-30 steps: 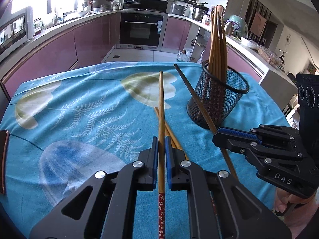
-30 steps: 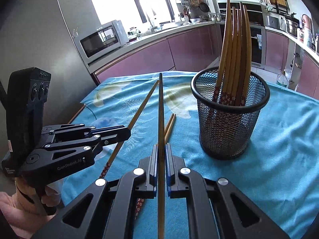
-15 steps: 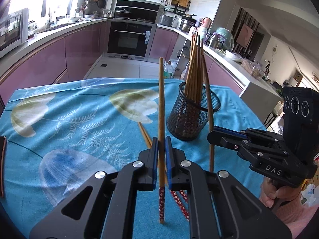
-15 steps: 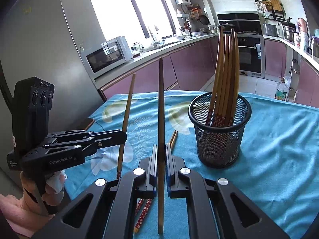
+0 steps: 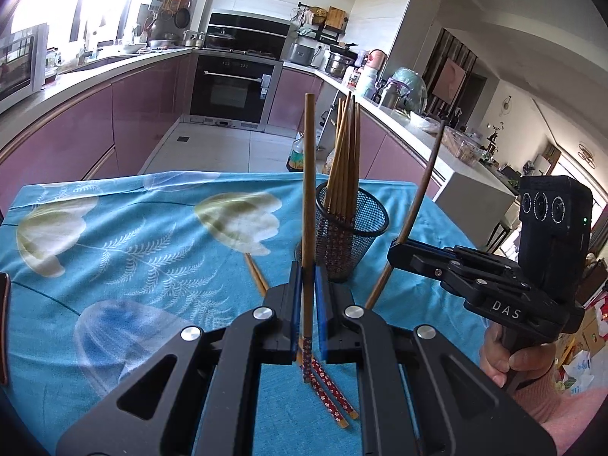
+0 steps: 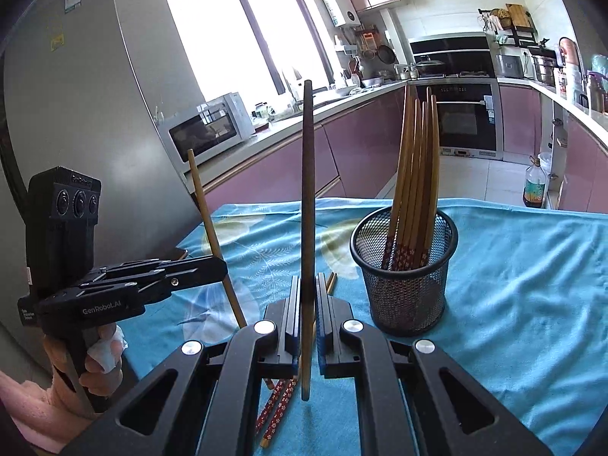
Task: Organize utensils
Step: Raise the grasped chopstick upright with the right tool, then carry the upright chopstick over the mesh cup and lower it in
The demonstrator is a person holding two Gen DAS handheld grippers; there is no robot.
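My left gripper (image 5: 307,296) is shut on a wooden chopstick (image 5: 308,190) with a red flowered end, held upright above the table. My right gripper (image 6: 307,304) is shut on a second chopstick (image 6: 307,190), also upright. Each gripper shows in the other view, the right one (image 5: 402,252) with its chopstick (image 5: 416,205), the left one (image 6: 212,266) with its chopstick (image 6: 212,235). A black mesh holder (image 5: 347,243) (image 6: 406,285) stands on the table just beyond both grippers and holds several chopsticks upright. Two more chopsticks (image 5: 326,387) (image 6: 277,406) lie on the cloth below the grippers.
The table wears a turquoise cloth (image 5: 114,258) (image 6: 532,285) with leaf prints. A dark object (image 5: 3,323) lies at the table's left edge. Kitchen counters, an oven (image 5: 231,91) and a microwave (image 6: 209,133) stand behind the table.
Both grippers have lifted and tipped their chopsticks from nearly flat to upright. The holder now sits lower and farther in both views, and the two chopsticks lying on the cloth have come into sight.
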